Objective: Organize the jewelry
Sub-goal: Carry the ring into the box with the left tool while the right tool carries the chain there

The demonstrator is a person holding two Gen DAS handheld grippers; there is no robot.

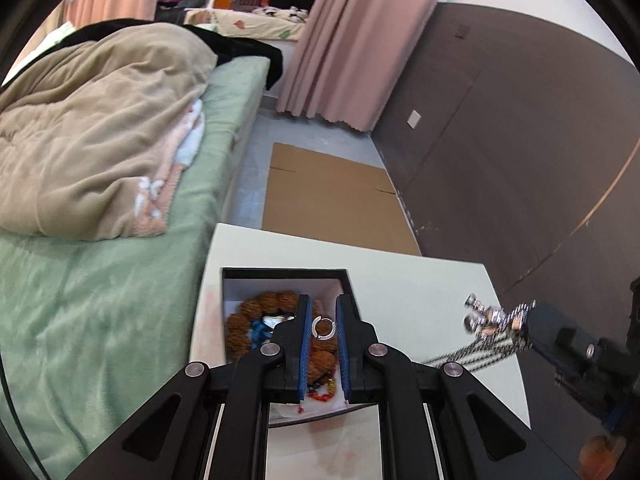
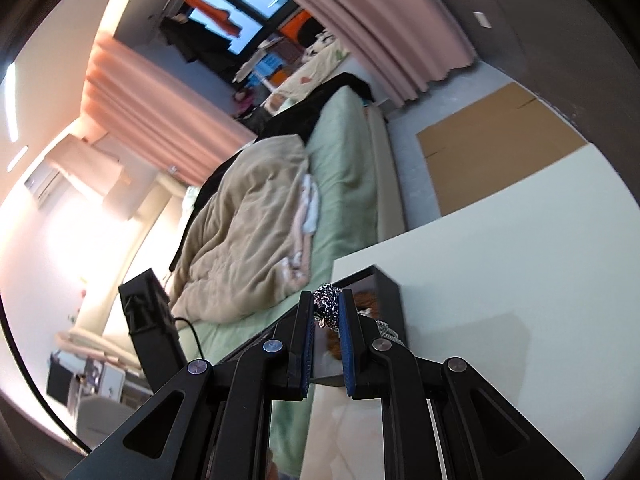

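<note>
My right gripper point(image 2: 326, 312) is clenched on the black-and-white braided cord point(image 2: 328, 300) of a necklace, held up to the right of the black box point(image 1: 348, 280) so that its silver charms point(image 1: 494, 318) swing clear of the white table point(image 1: 420, 292) before going in. My left gripper point(image 1: 323, 328) hangs over the box with its jaws parted and nothing between them, framing a small silver ring point(image 1: 323, 327) lying on the brown bead bracelet point(image 1: 256, 312) inside. The box is already crowded with beads, so the cord could tangle there; the bed point(image 1: 100, 280) lies left of the box.

Bare white table point(image 1: 420, 292) lies open right of the black box point(image 1: 286, 272). Inside the box, a brown bead bracelet point(image 1: 256, 308) and silver ring point(image 1: 323, 327) crowd the floor. The bed point(image 1: 120, 300) stands close on the box's left.
</note>
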